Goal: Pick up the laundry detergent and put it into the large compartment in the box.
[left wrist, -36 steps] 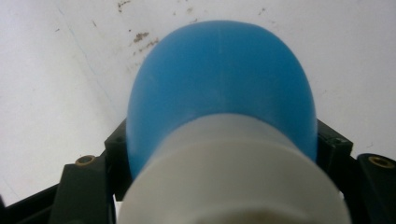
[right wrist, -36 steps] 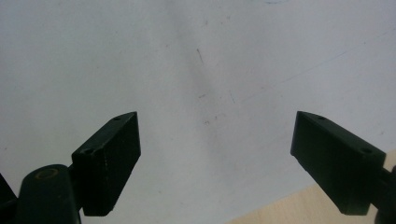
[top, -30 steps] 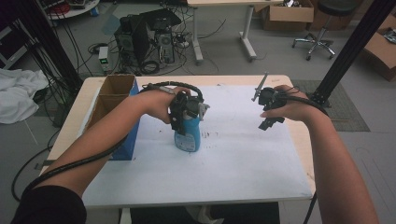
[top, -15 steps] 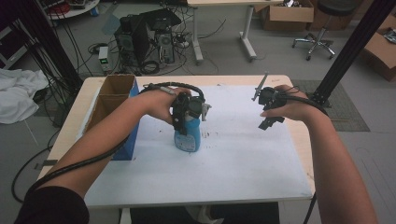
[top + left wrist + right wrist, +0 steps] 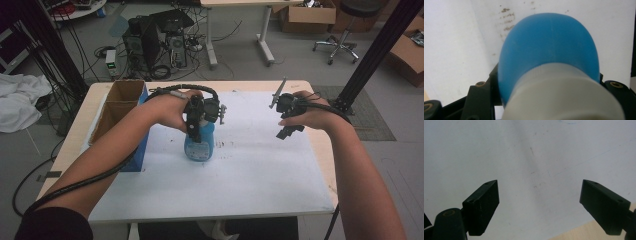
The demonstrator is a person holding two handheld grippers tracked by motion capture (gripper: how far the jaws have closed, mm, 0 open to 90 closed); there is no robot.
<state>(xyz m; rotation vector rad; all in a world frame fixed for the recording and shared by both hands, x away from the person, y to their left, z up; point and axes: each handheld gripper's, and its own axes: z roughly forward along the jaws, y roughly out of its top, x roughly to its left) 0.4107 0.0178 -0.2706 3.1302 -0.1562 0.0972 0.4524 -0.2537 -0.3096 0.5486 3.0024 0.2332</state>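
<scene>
A person's left gripper (image 5: 199, 131) clamps a blue plastic bottle with a white ribbed cap (image 5: 199, 142) from above, the bottle standing upright near the middle of the white sheet that covers the pale wooden counter (image 5: 320, 150). In the left gripper view the black jaws sit closed against the bottle (image 5: 549, 52) just below its cap, one on each side, with the blue shoulder bulging out beyond them over the stained white sheet.

To the right, well apart from the bottle, the right gripper (image 5: 286, 131) is held above the sheet near the counter's right edge; its jaws stand wide open with nothing between them, as the right gripper view (image 5: 539, 205) shows.

An open brown cardboard box with a blue side (image 5: 117, 107) rests at the counter's left edge, beside the left forearm.
</scene>
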